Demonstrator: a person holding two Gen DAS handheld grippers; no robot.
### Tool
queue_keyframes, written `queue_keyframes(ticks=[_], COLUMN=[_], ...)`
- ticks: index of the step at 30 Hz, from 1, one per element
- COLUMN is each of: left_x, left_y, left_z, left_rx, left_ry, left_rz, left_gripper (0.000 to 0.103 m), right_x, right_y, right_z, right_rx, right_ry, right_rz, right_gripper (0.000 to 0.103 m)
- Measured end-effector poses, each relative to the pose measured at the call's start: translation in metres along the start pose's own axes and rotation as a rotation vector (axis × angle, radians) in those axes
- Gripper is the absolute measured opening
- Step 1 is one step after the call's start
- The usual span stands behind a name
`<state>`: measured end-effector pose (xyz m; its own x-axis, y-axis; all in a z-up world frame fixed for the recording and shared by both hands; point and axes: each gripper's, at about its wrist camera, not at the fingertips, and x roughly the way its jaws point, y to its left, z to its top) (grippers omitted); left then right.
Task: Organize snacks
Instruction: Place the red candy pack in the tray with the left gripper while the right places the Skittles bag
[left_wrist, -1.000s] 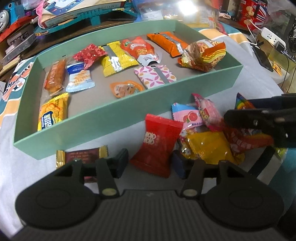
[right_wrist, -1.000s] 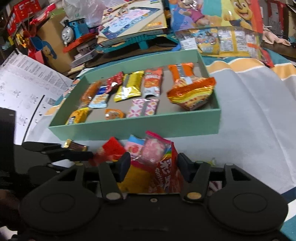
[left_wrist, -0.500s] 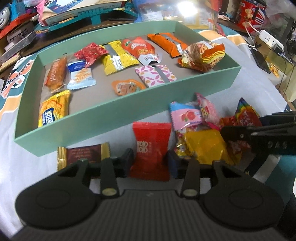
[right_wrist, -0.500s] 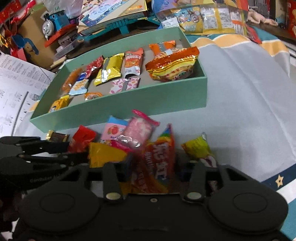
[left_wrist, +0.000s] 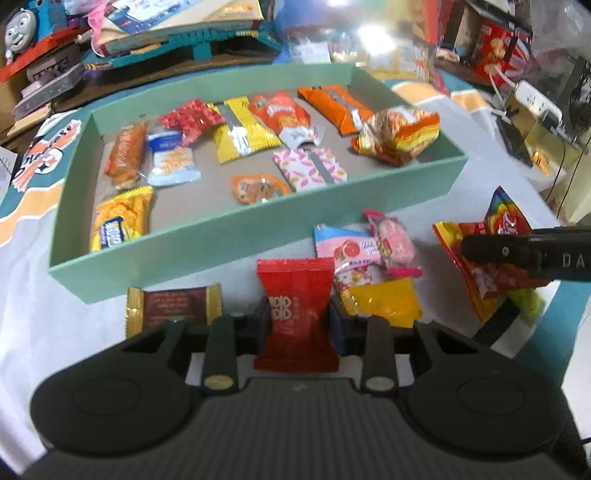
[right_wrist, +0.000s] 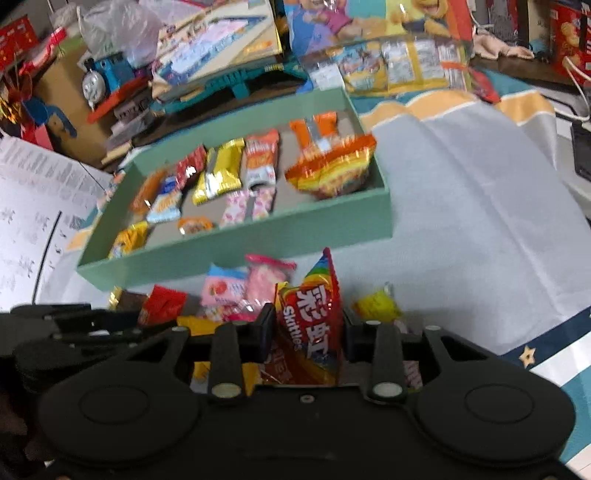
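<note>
A grey cloth (right_wrist: 480, 206) covers the surface, and a green tray (left_wrist: 258, 236) sits on it holding a loose row of packets, among them a big orange crinkled bag (left_wrist: 399, 136) at its right end and a yellow packet (left_wrist: 122, 221) at its left front corner. In front of the tray lies a small heap of loose snacks. The left gripper (left_wrist: 297, 319) is closed on a red packet (left_wrist: 295, 295) at the heap's left side, beside a brown bar (left_wrist: 173, 304). The right gripper (right_wrist: 306, 325) clamps a red Skittles bag (right_wrist: 314, 325), holding it upright above the heap. A pink packet (left_wrist: 345, 249) and a yellow sachet (left_wrist: 382, 302) lie between the two.
</note>
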<state>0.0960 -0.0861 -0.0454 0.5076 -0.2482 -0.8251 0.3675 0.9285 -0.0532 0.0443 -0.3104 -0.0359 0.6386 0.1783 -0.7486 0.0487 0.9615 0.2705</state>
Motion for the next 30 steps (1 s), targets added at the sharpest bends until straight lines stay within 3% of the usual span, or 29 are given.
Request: queue_keyframes(ticks=[5,12,20,30], left_x=[-0.027,-0.044,-0.029,0.01], left_y=[0.013,0.062,0.106,0.107], left_z=[0.009,0.038,0.064,0.074], left_rx=[-0.034,-0.108,-0.171,-0.173], left_ry=[-0.066,-0.13,-0.112,-0.043], left_rz=[-0.001,0.061,0.102,0.083], left_gripper=[0.031,0.031,0.032,0.033], right_x=[-0.011,0.004,0.052,0.109], right_y=[0.019,0.065,0.112,0.123], right_z=[0.022,0.064,0.101,0.119], right_rx=[-0.026,-0.055,-0.07,-0.045], right_ry=[-0.034,-0.054,-0.018,0.04], right_rz=[0.049,0.139,0.178,0.18], right_gripper=[0.035,0.035,0.035,0.036])
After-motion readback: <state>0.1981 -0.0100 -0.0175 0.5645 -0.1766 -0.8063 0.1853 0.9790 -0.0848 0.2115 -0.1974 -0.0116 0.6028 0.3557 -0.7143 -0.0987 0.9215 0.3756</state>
